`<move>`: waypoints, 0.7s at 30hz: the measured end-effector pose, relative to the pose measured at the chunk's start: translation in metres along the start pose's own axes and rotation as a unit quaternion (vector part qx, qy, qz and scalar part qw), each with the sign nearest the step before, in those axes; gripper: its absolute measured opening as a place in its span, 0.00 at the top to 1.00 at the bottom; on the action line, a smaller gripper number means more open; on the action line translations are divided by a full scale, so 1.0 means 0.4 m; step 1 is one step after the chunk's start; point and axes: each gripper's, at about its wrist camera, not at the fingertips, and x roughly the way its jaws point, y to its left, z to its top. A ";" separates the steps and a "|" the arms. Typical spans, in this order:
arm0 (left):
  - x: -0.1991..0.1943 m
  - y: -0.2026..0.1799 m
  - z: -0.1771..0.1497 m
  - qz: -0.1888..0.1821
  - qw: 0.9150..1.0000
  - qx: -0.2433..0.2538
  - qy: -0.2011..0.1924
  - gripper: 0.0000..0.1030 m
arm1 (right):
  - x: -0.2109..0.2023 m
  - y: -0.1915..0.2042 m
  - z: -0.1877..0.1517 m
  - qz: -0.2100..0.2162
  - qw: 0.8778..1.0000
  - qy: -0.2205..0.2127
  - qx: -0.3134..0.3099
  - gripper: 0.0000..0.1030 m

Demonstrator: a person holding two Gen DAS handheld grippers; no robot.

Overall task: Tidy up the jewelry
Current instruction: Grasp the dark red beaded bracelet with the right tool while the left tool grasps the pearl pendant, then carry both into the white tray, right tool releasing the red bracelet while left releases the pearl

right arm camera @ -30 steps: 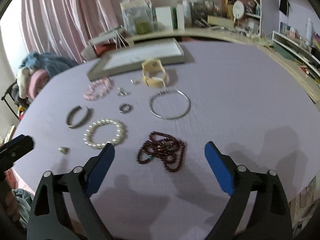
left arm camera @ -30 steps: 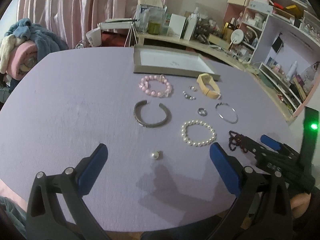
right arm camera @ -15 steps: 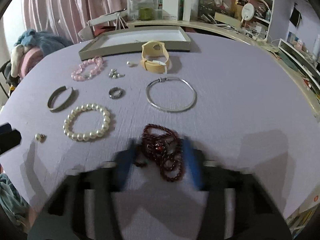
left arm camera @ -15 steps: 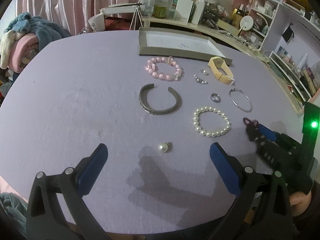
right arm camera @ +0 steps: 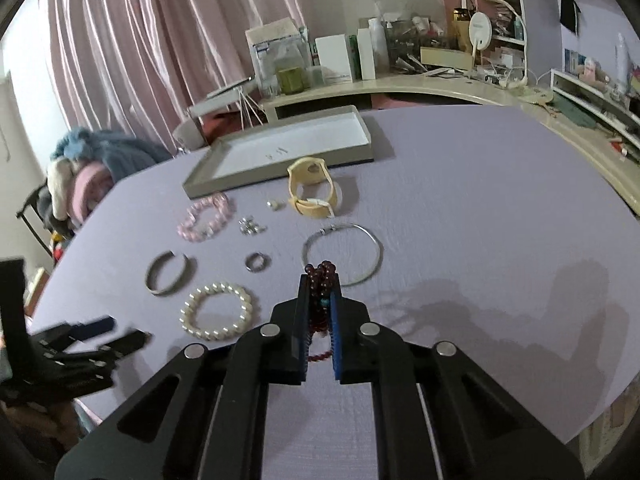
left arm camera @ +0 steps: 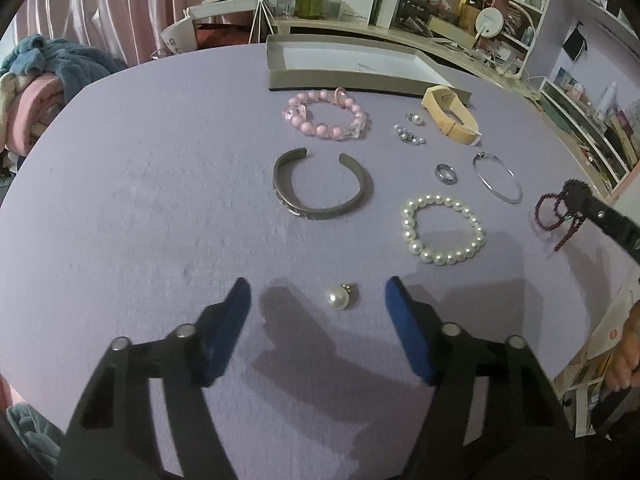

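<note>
Right tongs (right arm camera: 319,280) clamped on the dark red beaded necklace (right arm camera: 320,276), lifted off the purple table (right arm camera: 460,200).
Left tongs (left arm camera: 318,294) gape wide around the small white pearl pendant (left arm camera: 337,298) (untouched), near the white pearl bracelet (left arm camera: 442,228).

A round table (right arm camera: 480,208) draped in lilac cloth fills the room's middle. Pink curtains (right arm camera: 152,40) hang at 11 o'clock, a cluttered cream counter (right arm camera: 440,84) runs from 12 to 2, and piled blankets (left arm camera: 44,76) sit at 9

Two low wrist views, shared table (left arm camera: 160,160)
</note>
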 end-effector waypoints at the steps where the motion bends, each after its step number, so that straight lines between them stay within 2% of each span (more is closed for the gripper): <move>1: 0.004 0.001 -0.001 -0.001 1.000 -0.001 0.002 0.42 | 0.000 0.000 0.004 0.004 1.000 0.001 0.004 0.91; 2: 0.011 0.002 -0.003 -0.001 1.000 -0.001 0.007 0.47 | 0.003 -0.001 0.006 0.009 1.000 0.003 0.009 0.91; 7: 0.010 -0.015 -0.008 0.004 1.000 0.016 0.002 0.56 | 0.005 0.001 0.003 0.016 1.000 0.008 0.016 0.91; 10: 0.010 -0.026 -0.010 0.008 1.000 0.027 0.000 0.67 | 0.010 0.002 0.003 0.017 1.000 0.010 0.019 0.91; 12: 0.011 -0.033 -0.012 0.010 0.999 0.034 -0.002 0.86 | 0.011 0.003 0.000 0.017 1.000 0.011 0.021 0.91; 18: 0.008 -0.025 -0.009 0.002 1.000 0.029 -0.005 0.87 | 0.007 0.005 0.002 0.019 1.000 0.005 0.020 0.91; 21: -0.008 -0.009 0.005 -0.004 1.000 0.019 -0.020 0.87 | -0.001 0.009 0.018 0.027 0.999 -0.004 0.020 0.91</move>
